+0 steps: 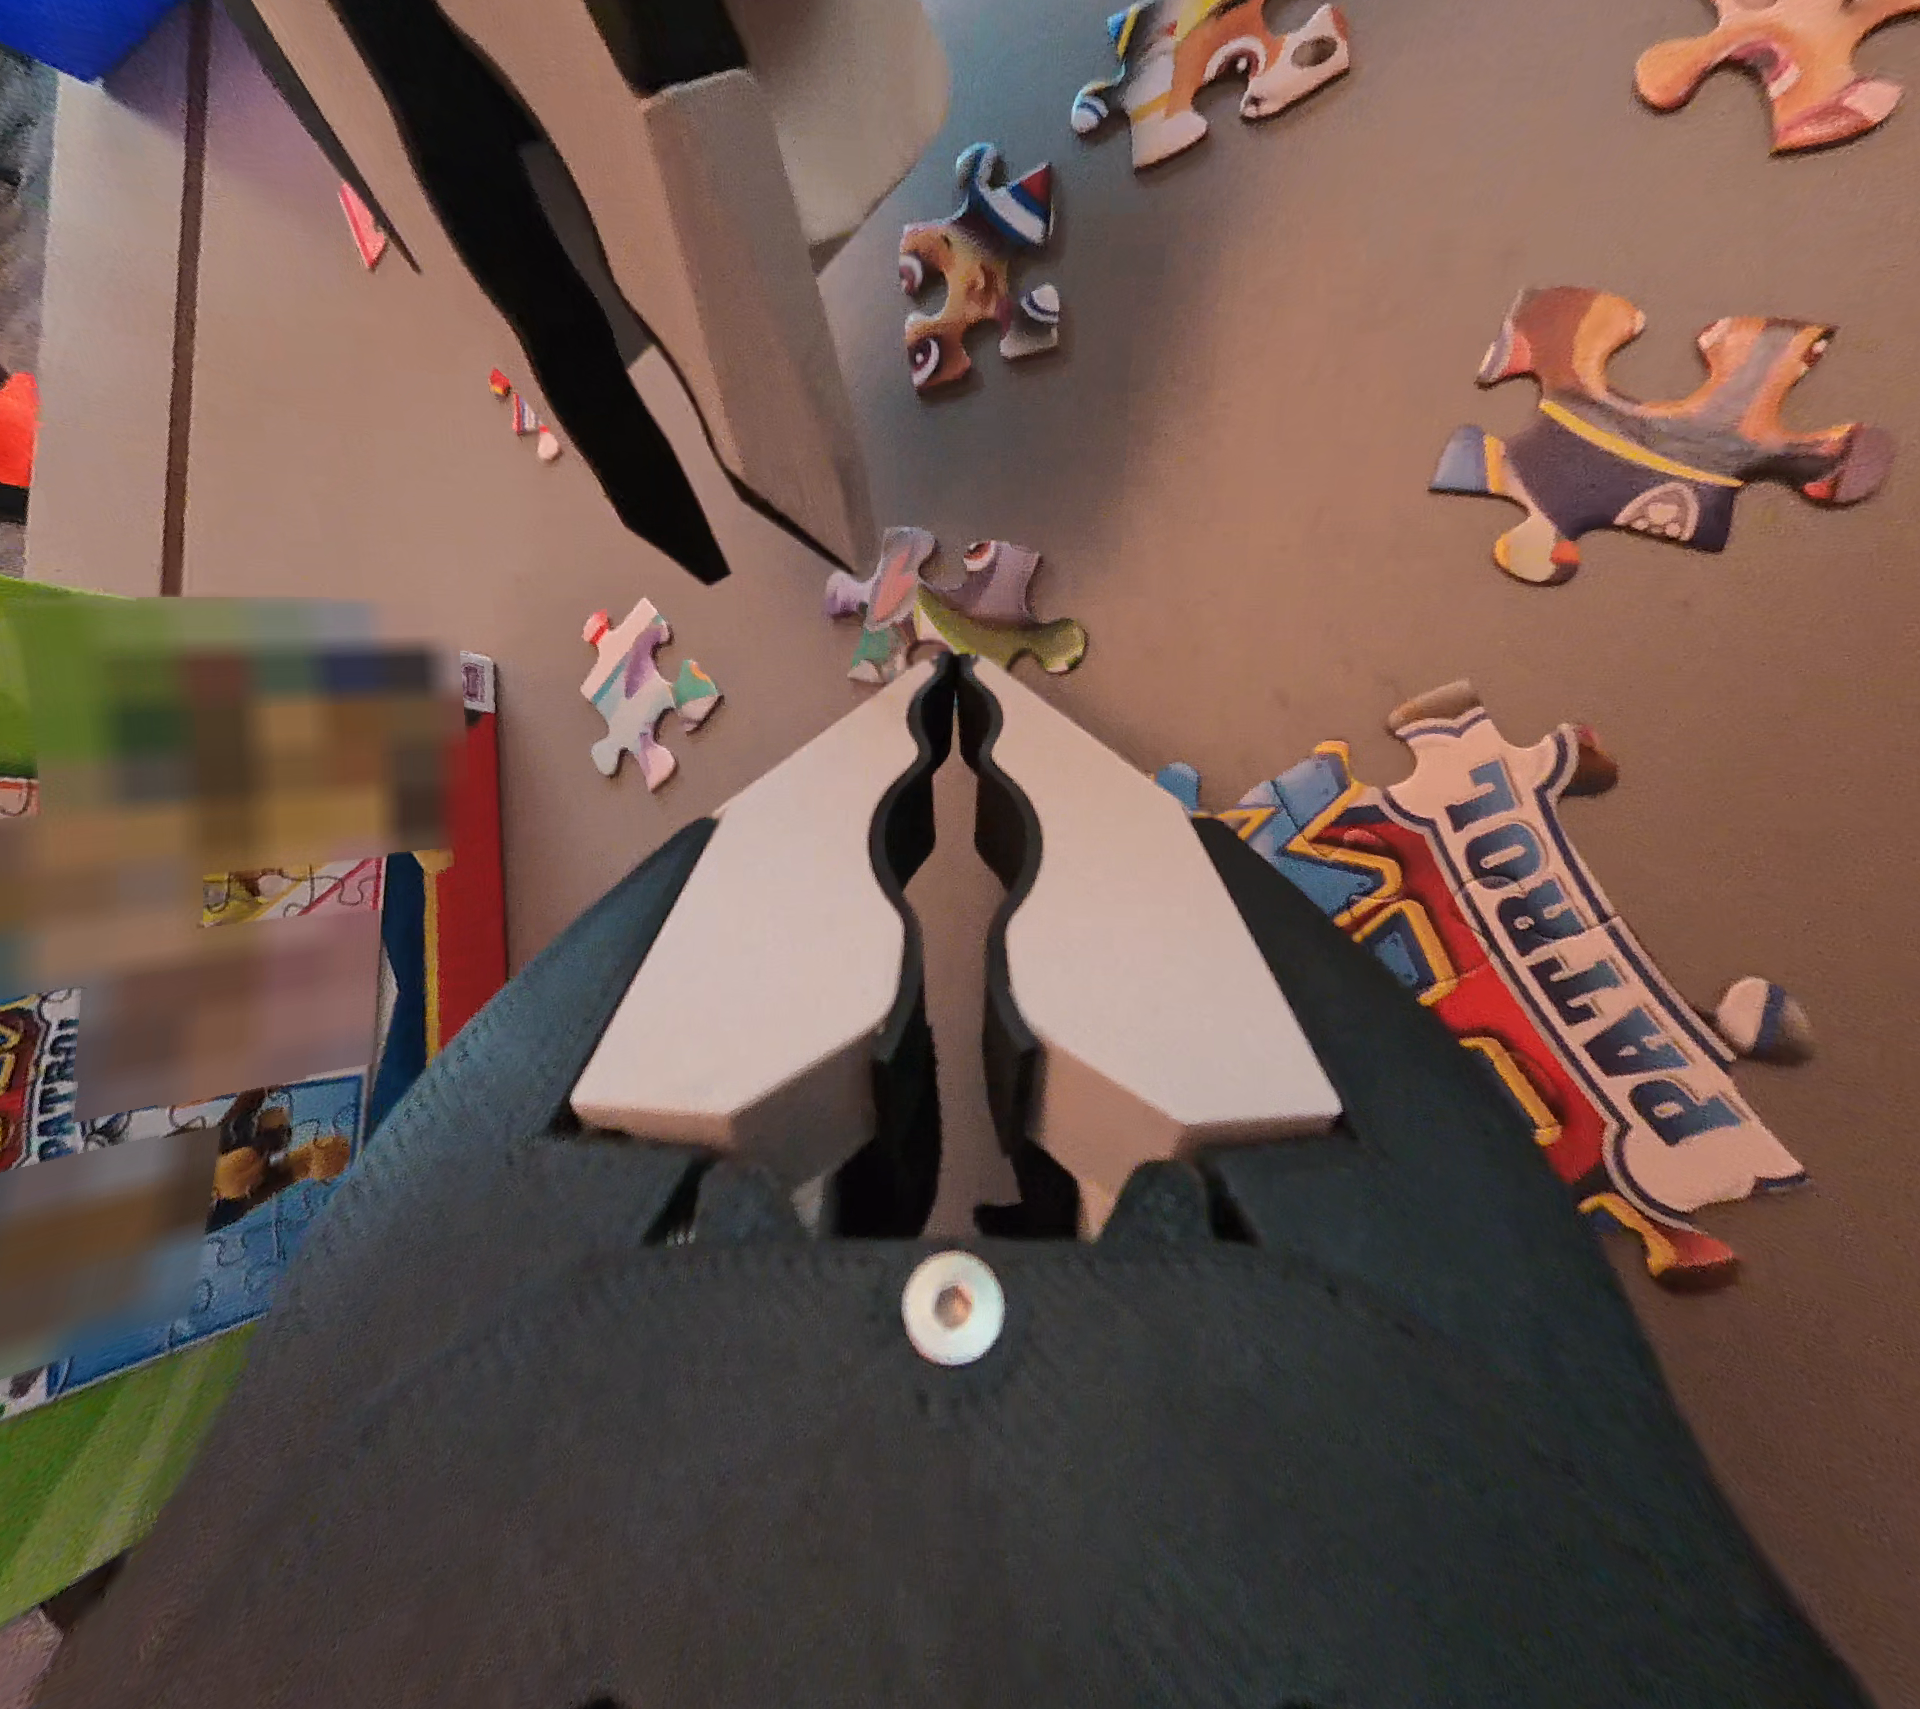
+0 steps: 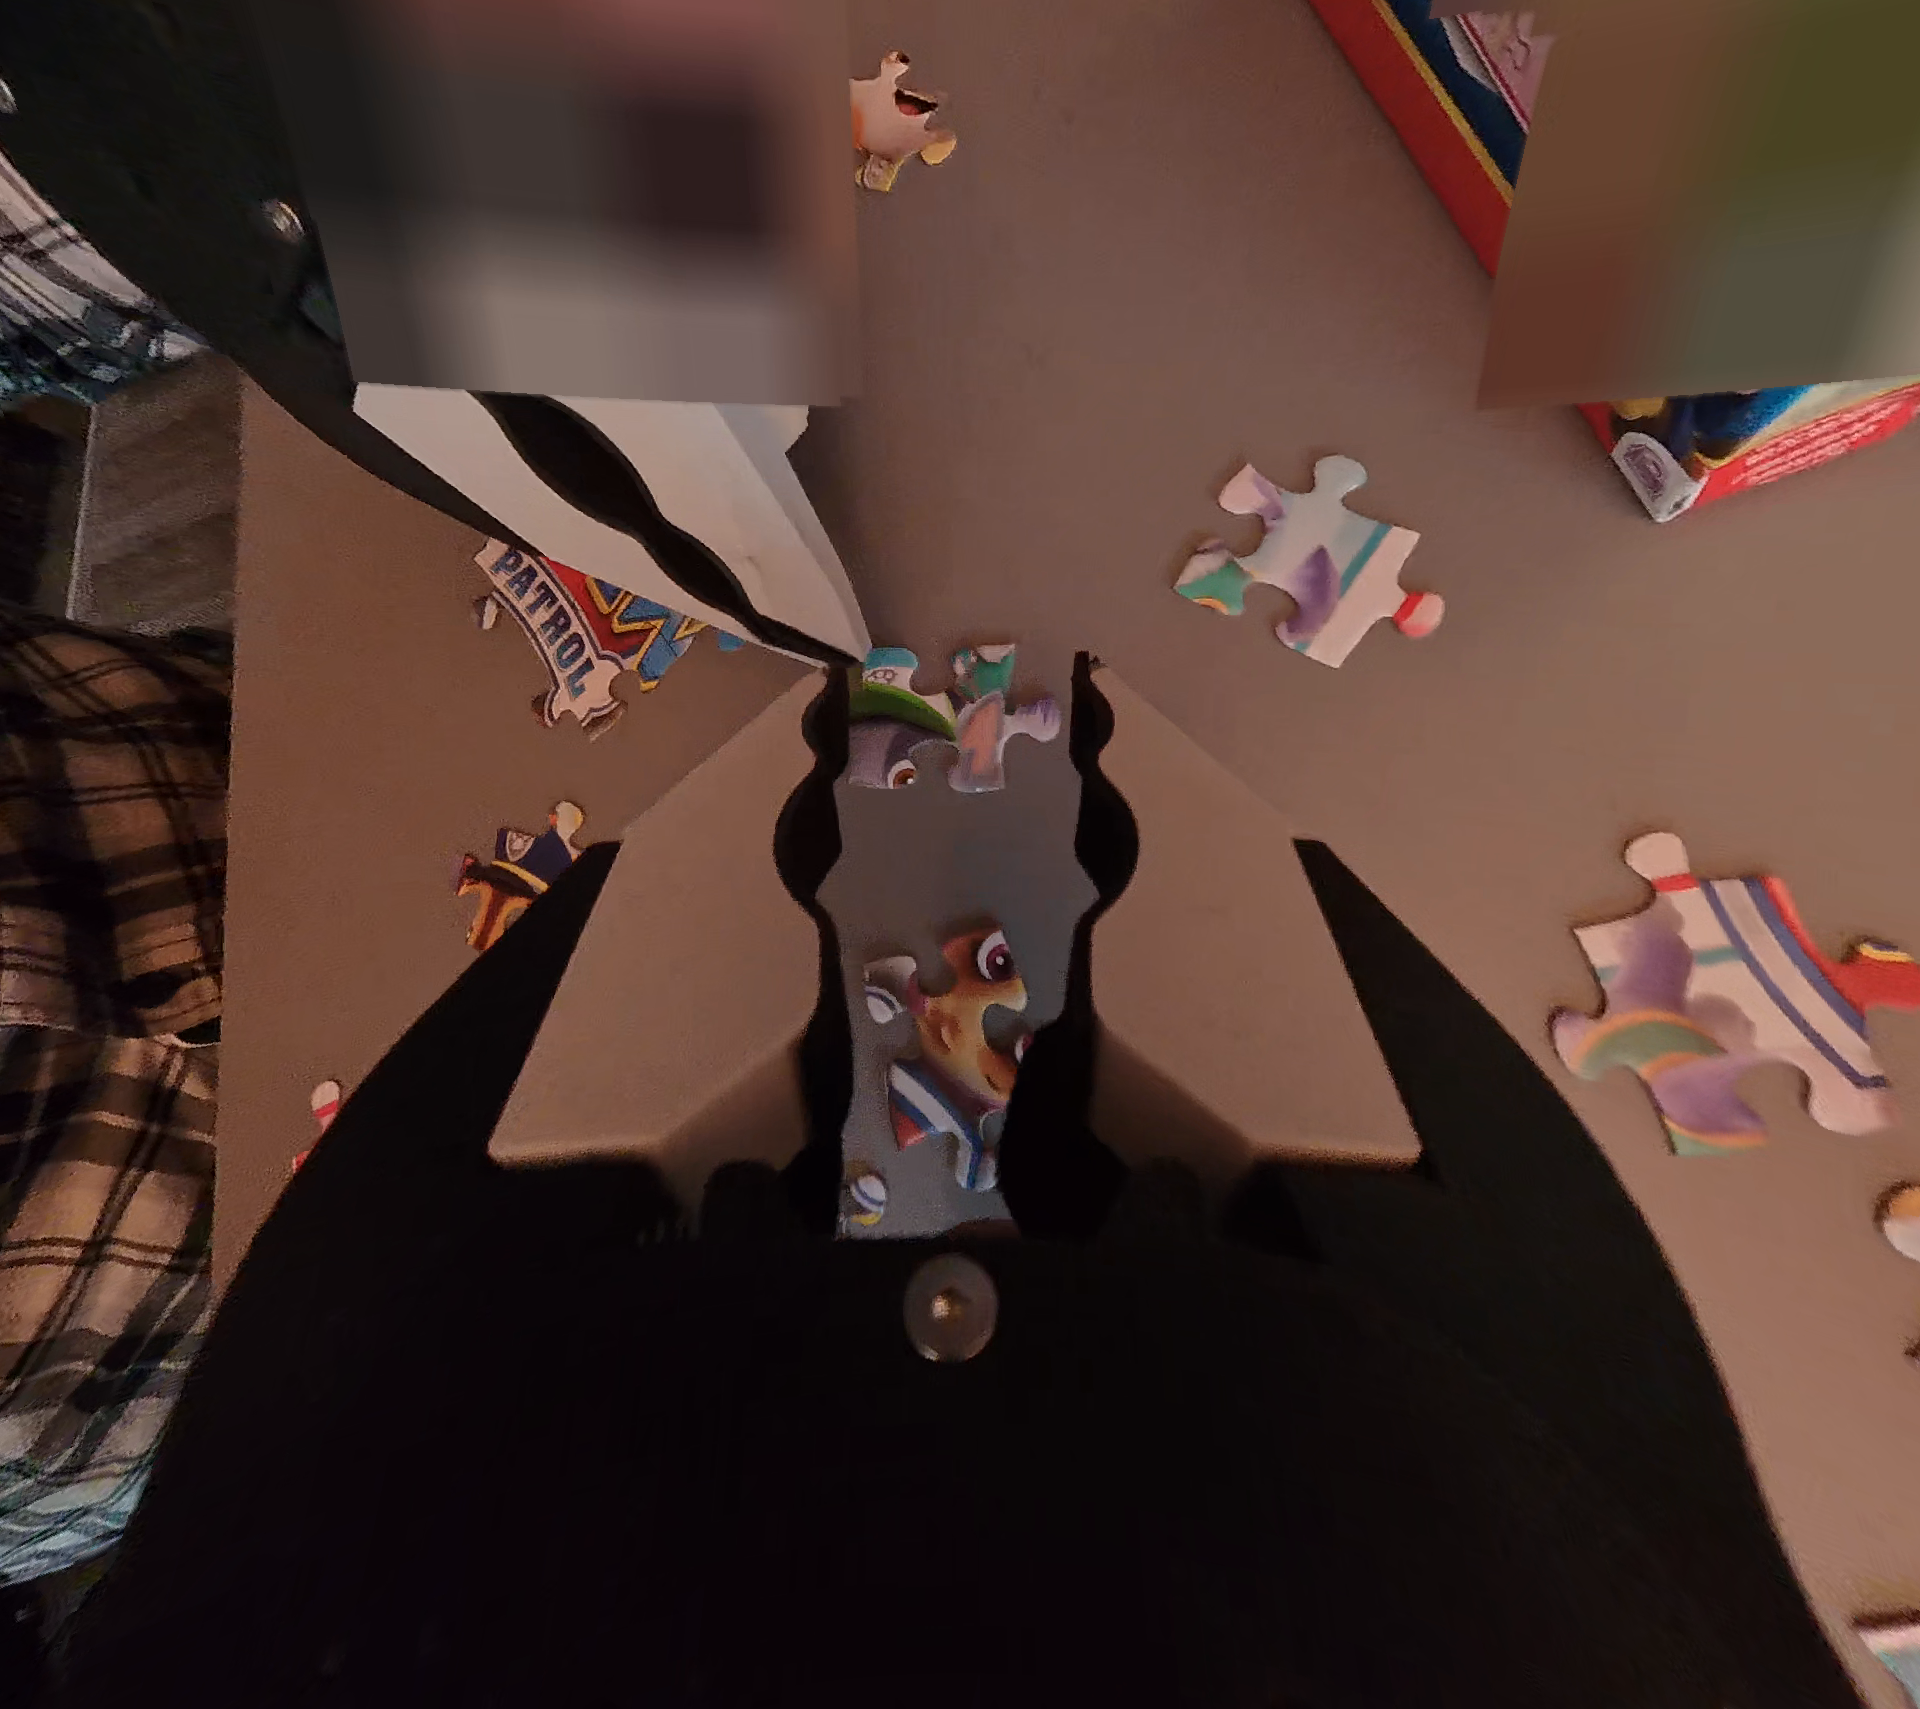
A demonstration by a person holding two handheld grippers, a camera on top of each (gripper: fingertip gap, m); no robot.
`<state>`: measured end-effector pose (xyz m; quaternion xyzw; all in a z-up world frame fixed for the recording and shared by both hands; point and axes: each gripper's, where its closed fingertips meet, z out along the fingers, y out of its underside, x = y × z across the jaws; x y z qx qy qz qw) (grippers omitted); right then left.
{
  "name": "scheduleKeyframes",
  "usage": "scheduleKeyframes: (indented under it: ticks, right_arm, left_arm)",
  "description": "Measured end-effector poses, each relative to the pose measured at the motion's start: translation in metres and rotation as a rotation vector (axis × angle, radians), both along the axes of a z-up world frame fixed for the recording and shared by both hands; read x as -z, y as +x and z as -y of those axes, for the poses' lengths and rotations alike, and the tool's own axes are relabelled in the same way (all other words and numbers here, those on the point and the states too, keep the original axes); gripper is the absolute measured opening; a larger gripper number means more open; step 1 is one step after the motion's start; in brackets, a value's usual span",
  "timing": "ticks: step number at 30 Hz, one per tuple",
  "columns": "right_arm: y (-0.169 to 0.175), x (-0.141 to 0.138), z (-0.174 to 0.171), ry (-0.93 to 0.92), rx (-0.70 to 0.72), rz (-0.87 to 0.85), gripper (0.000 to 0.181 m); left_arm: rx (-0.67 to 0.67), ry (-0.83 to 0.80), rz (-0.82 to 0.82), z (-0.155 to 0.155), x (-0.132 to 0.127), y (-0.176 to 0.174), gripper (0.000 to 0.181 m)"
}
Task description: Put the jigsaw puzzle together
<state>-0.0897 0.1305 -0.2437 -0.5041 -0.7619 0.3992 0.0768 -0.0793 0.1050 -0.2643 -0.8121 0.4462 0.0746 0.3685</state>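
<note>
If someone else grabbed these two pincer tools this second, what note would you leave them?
Left gripper: fingers closed, tips at the edge of the purple and green piece on the grey table; whether it grips it I cannot tell.
Right gripper: open, straddling the same piece.
Done: only the logo cluster of a few pieces is joined.
Left: nearly everything. Loose pieces lie scattered, such as the pastel piece and the pup-face piece. The puzzle box stands at the table's far side.

table (image 1: 1299, 433): matt, smooth | puzzle pieces (image 1: 1652, 438): printed card (slightly glossy) | left gripper (image 1: 954, 672): ridged plastic
</note>
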Motion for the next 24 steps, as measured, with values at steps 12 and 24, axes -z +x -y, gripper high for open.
scheduleKeyframes:
  ticks: [12,24]
  right_arm:
    - [0.012,-0.003,-0.023,0.143,0.059,-0.019,0.041]
    - [0.020,-0.019,-0.051,0.125,0.154,-0.119,0.039]
  left_arm:
    - [-0.042,-0.014,0.060,-0.002,0.001,-0.008,0.000]
    - [-0.204,0.073,0.152,0.009,-0.036,-0.061,0.022]
